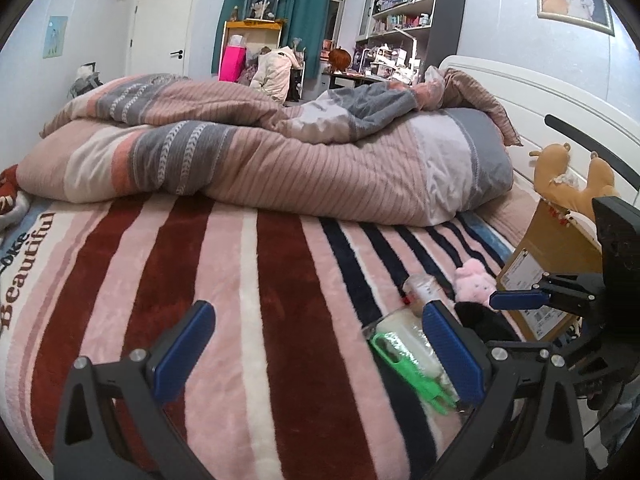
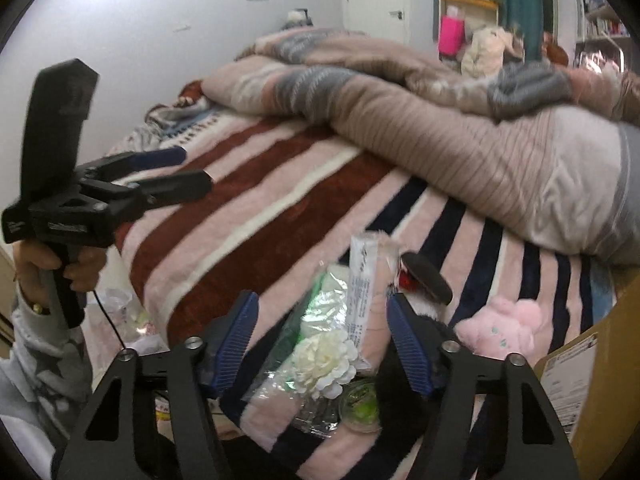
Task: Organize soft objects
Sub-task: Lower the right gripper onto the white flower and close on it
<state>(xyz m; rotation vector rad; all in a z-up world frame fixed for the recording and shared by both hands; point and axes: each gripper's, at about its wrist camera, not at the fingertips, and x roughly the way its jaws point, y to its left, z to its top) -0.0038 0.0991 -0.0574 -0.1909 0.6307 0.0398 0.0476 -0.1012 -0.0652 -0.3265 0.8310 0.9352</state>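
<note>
A pink plush toy point(image 2: 504, 326) lies on the striped blanket point(image 2: 248, 208) near the bed's front edge, also in the left wrist view point(image 1: 474, 282). Beside it lie a black soft item point(image 2: 426, 274), a clear packet with a white fabric flower point(image 2: 326, 362), and a wrapped pink pack point(image 2: 370, 284). My right gripper point(image 2: 322, 344) is open, jaws on either side of the packets, just above them. My left gripper point(image 1: 320, 348) is open and empty over the blanket, left of the packet with the green piece point(image 1: 404, 360). A brown teddy point(image 1: 568, 178) sits in the cardboard box point(image 1: 556, 248).
A rumpled pink and grey duvet point(image 1: 256, 160) fills the far half of the bed. The white headboard point(image 1: 540, 96) stands at the right. The cardboard box point(image 2: 592, 368) sits at the bed's right front corner. Shelves, a desk and a door lie beyond.
</note>
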